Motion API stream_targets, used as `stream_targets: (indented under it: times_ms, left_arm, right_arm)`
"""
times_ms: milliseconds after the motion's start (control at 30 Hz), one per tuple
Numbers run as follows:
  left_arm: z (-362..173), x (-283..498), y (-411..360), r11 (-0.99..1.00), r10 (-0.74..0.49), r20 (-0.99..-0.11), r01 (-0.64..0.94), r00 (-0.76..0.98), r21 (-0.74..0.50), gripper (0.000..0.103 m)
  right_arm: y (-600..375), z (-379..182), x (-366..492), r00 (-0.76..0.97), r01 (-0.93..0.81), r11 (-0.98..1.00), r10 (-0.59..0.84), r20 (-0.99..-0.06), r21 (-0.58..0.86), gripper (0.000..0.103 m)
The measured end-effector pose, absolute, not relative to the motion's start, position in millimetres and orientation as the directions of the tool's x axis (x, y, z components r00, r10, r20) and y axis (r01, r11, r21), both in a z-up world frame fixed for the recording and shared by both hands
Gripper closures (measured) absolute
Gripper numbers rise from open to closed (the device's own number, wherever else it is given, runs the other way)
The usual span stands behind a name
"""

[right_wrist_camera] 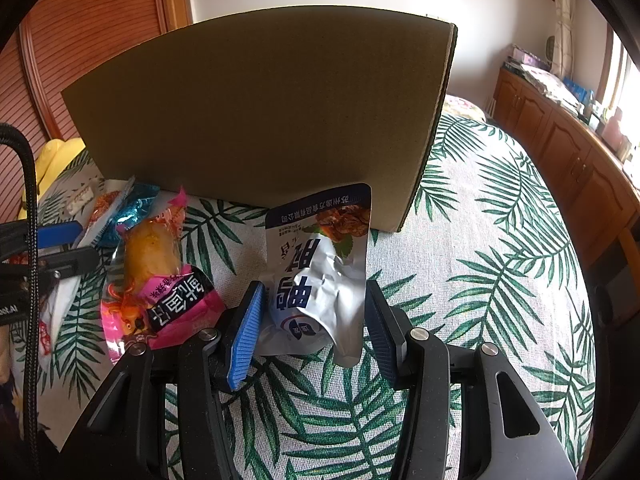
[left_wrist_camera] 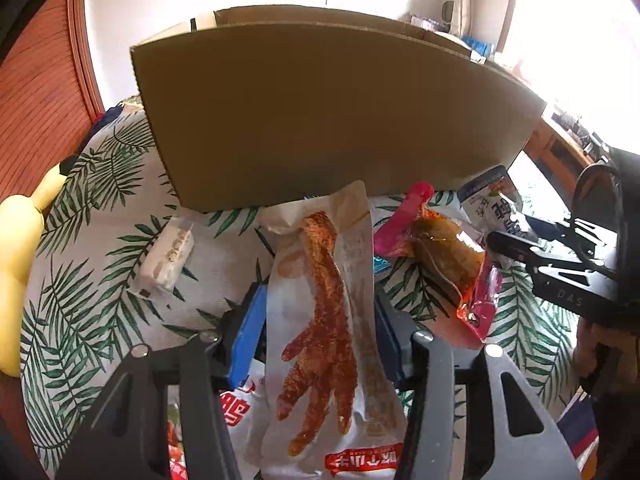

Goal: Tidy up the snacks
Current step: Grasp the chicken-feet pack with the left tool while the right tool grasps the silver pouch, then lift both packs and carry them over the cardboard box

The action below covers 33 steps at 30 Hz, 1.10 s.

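Note:
My left gripper [left_wrist_camera: 318,332] is shut on a white pouch showing a red chicken foot [left_wrist_camera: 320,320], whose far end points toward the cardboard box [left_wrist_camera: 332,112]. My right gripper [right_wrist_camera: 314,328] is shut on a crumpled silver and blue pouch [right_wrist_camera: 316,272] and holds it just above the leaf-print cloth [right_wrist_camera: 480,280], in front of the box [right_wrist_camera: 260,112]. A pink pouch with yellow-brown food [right_wrist_camera: 160,280] lies between the two grippers. The inside of the box is hidden in both views.
A small white packet [left_wrist_camera: 166,260] lies left of the chicken-foot pouch, and more wrappers [right_wrist_camera: 116,208] sit by the box's left corner. A yellow soft object [left_wrist_camera: 16,260] lies at the cloth's left edge. A wooden cabinet [right_wrist_camera: 560,152] runs along the right.

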<state>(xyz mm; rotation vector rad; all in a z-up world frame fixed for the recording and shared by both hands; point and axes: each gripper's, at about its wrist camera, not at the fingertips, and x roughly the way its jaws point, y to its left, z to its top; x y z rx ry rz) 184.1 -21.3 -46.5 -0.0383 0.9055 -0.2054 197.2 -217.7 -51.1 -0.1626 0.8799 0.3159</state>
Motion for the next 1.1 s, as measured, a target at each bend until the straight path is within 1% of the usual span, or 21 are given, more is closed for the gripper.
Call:
stream_targets:
  times_ms: [433, 600, 833, 933, 1100]
  left_arm:
    - [-28, 166, -3, 0.971, -0.238, -0.73, 0.159, 0.641, -0.177, 0.055]
    - [-17, 160, 2, 0.967, -0.255, -0.707, 0.164, 0.66, -0.196, 0.055]
    - [-3, 152, 1, 0.962, -0.271, -0.679, 0.181, 0.682, -0.202, 0.055]
    - [2, 150, 0, 0.961, -0.275, -0.673, 0.189, 0.686, -0.2, 0.055]
    - [8, 146, -5, 0.957, -0.289, -0.665, 0.204, 0.688, -0.205, 0.054]
  right_arm:
    - [-217, -51, 198, 0.591, -0.339, 0.941, 0.214, -0.777, 0.001, 0.054]
    - [-220, -49, 198, 0.588, -0.345, 0.938, 0.235, -0.774, 0.022, 0.057]
    - [-231, -40, 184, 0.61, -0.358, 0.933, 0.265, -0.747, 0.039, 0.066]
    - [-230, -38, 181, 0.611, -0.371, 0.928, 0.26, -0.748, 0.019, 0.067]
    - [-235, -35, 176, 0.618, -0.376, 0.926, 0.278, -0.735, 0.034, 0.069]
